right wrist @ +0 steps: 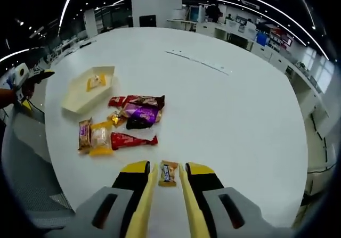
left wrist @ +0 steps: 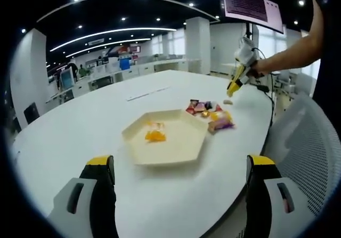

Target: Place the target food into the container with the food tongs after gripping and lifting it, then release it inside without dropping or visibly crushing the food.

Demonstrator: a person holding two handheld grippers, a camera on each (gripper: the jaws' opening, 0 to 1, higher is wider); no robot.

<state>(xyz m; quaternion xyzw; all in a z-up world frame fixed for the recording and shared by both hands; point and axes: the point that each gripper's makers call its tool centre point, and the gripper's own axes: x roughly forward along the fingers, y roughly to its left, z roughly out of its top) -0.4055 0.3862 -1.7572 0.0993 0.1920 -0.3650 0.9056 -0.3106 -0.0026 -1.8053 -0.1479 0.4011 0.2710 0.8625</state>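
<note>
In the right gripper view the right gripper (right wrist: 168, 170) rises from the bottom, its yellow tong blades standing a little apart with a small orange-wrapped candy (right wrist: 168, 173) lying between them on the white bench (right wrist: 224, 105); whether the blades actually press the wrapper cannot be told, and the print on it is too small to read. Just beyond, toward the bench's near edge, lies a loose heap of wrapped snacks (right wrist: 120, 122): about seven can be counted, among them two red packets, one purple, one brown bar and a yellow pack, though several overlap and hide each other's outlines. Past the heap sits one cream hexagonal tray (right wrist: 80, 95) holding a single orange piece of food (right wrist: 96, 81); the tray's far side is cut by the view's curve.

In the left gripper view the left gripper (left wrist: 180, 166) stands released, its two yellow-tipped jaws wide apart above the bench's near edge (left wrist: 80, 137); the tray (left wrist: 184, 147) lies ahead of it, the orange food (left wrist: 155, 136) inside, with a second paler scrap beside it that is hard to identify. The snack heap (left wrist: 210, 113) lies just behind the tray; farther off a person's forearm (left wrist: 290, 54) holds the right gripper (left wrist: 233, 87) down to the bench.
</note>
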